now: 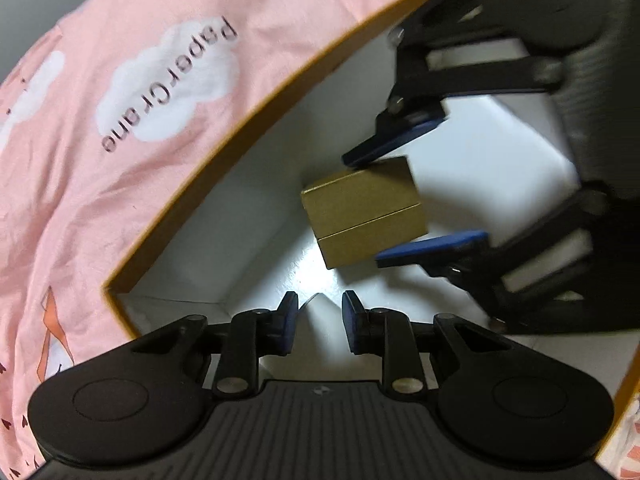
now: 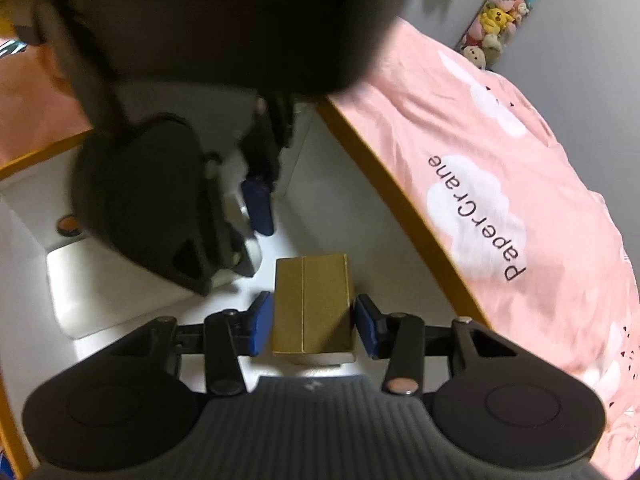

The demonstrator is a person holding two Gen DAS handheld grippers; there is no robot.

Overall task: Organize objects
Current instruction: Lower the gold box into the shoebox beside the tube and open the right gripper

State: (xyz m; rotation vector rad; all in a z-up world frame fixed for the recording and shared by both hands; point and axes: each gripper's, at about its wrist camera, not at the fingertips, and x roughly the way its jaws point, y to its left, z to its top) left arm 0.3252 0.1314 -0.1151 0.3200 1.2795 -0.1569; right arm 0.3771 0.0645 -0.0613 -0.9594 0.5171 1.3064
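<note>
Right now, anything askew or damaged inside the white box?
Nothing stands out. The brown carton sits flat on the white box floor between the right gripper pads, undamaged. The left gripper is open and empty.

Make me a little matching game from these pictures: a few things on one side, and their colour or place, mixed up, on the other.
Things:
1. small cardboard box
2. bedsheet
3. big box's rim
4. gripper pads

Descriptions:
A. pink, with white clouds
B. blue
C. brown, between the right gripper's fingers
D. orange edge beside the sheet

Pairs: 1-C, 2-A, 3-D, 4-B
</note>
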